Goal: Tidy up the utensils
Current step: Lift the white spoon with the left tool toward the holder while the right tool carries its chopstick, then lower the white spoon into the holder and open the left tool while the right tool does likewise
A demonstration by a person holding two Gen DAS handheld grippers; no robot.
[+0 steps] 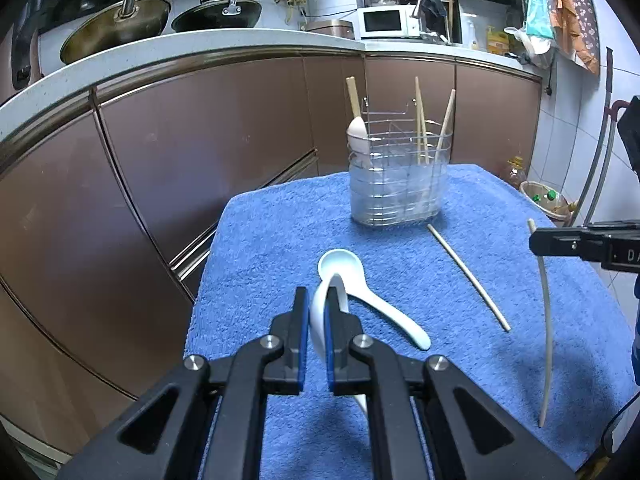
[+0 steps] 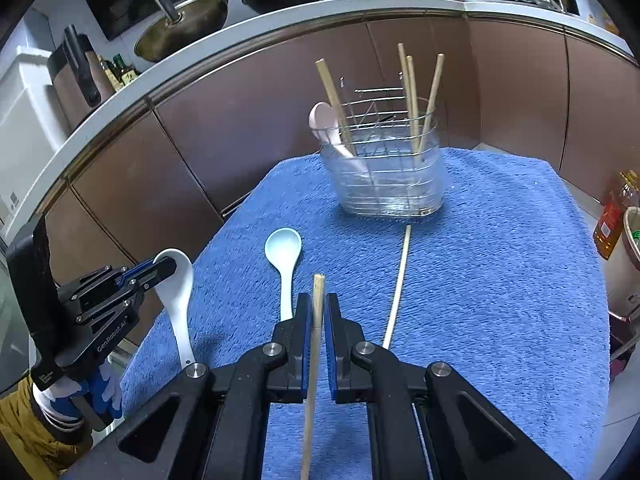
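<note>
Fingers: left gripper [image 1: 317, 312] clamps white spoon [image 1: 320, 316], right gripper [image 2: 318, 312] clamps chopstick [image 2: 316, 320], both lifted. Holder [image 2: 384, 176] has 4 sticks + pink spoon; blue spoon [image 2: 285, 258] & 1 chopstick [image 2: 398, 284] left on surface, approx. halfway.

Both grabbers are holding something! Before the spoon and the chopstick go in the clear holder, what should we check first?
1. Left gripper shut on the white spoon: ok, the pads pinch its handle.
2. Right gripper shut on the held chopstick: ok, though its long end hangs far below the pads, so it may swing.
3. Utensil holder upright on the blue towel: ok.
4. Room inside the holder: ok, it has a pink spoon and four chopsticks, with gaps between them.
5. Everything picked up: not ok, the pale blue spoon and a loose chopstick lie on the towel.
6. Which compartment suits each: cannot tell.
</note>
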